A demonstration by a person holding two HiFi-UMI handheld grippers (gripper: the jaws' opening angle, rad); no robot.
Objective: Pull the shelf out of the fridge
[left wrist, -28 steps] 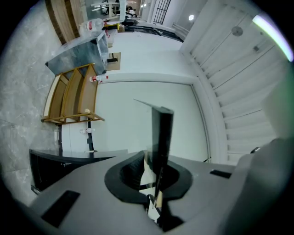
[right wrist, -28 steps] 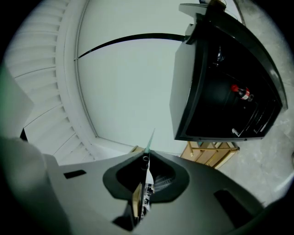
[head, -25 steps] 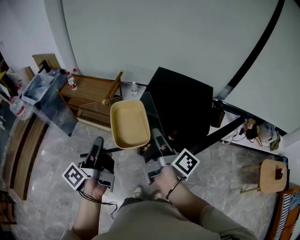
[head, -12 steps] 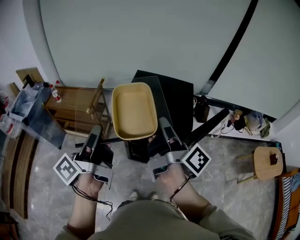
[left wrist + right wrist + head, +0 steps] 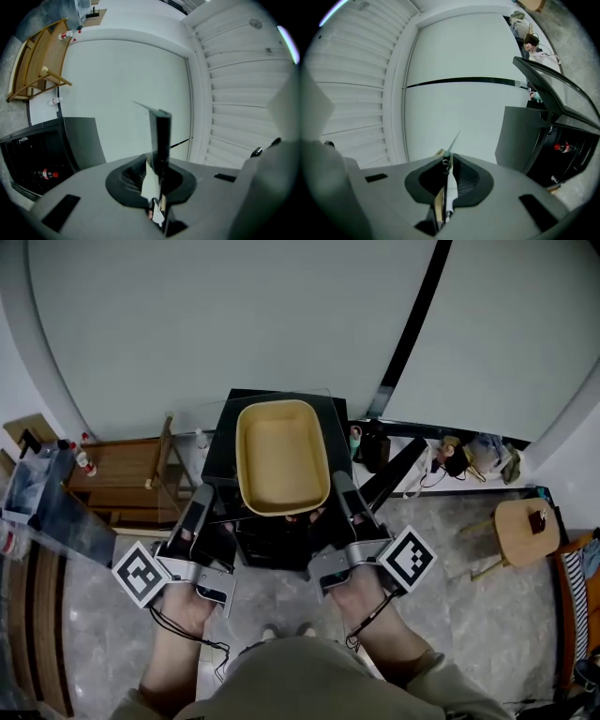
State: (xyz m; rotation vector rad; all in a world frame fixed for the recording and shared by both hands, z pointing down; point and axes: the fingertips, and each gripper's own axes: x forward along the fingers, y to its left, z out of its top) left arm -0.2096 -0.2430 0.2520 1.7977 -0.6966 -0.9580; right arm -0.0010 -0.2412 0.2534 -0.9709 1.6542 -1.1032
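While left gripper [image 5: 200, 510] and right gripper [image 5: 342, 488] clamp it, the shelf [image 5: 208, 460] lies between them.

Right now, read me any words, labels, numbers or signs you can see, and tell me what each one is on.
No words or numbers can be read in any view.
Left marker cube: a black-and-white square pattern, no letters.
Right marker cube: the same kind of pattern, no letters.
Red-capped bottle at the left of the head view: label too small to read.
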